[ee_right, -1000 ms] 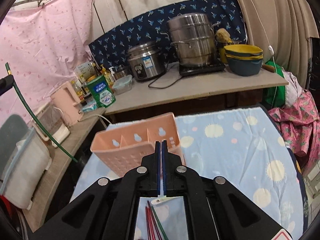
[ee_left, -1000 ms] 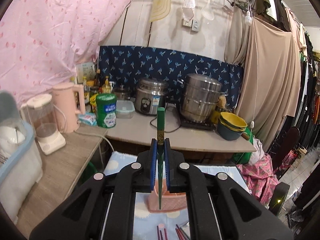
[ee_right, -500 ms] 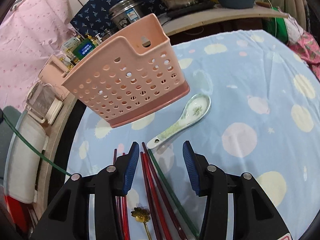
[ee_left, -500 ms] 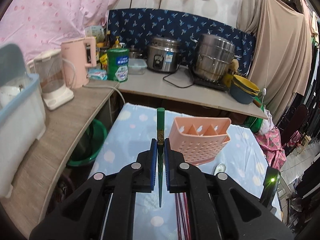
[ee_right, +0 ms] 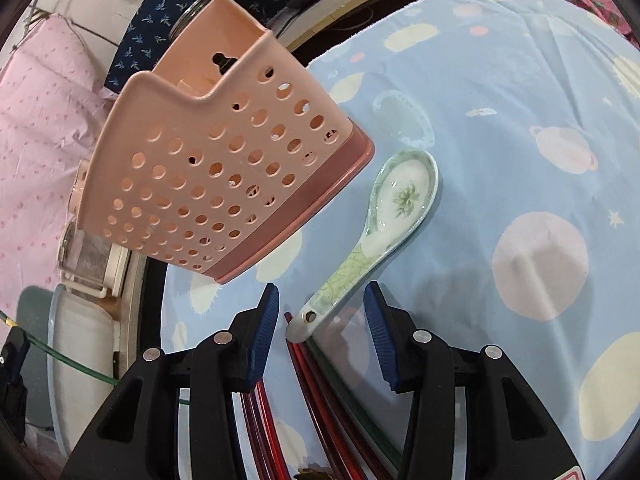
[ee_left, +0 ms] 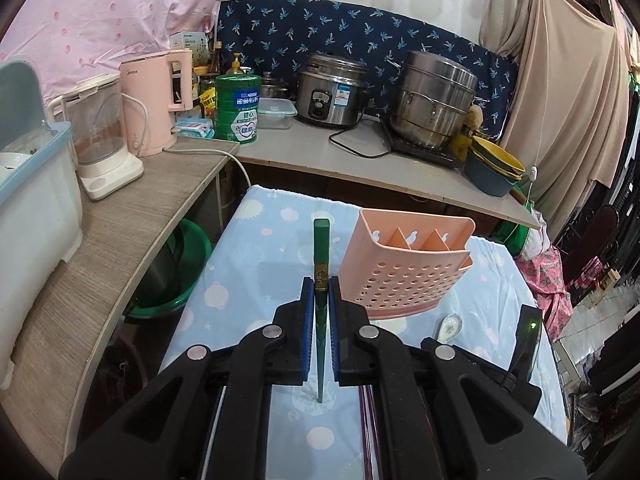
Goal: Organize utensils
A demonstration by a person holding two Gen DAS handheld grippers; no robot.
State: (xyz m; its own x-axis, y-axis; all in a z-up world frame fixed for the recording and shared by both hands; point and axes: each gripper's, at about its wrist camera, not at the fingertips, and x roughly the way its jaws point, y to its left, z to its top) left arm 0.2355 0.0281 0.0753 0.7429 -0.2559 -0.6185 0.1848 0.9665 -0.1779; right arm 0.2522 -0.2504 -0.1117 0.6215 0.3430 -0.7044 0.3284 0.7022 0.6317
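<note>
Left gripper (ee_left: 320, 292) level, clamped on green chopstick (ee_left: 321, 252); right gripper (ee_right: 320, 312) tilted down, jaws wide, straddling spoon (ee_right: 376, 236) handle

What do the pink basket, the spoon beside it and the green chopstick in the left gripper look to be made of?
Basket: moulded plastic, matte, with evenly punched round holes and a darker base band. Spoon: glazed ceramic, by its glossy highlights, painted flower and crackle-patterned handle. Green chopstick: smooth and lacquered-looking with a gold band; plastic or coated wood, hard to tell. The left gripper is shut on it.
</note>
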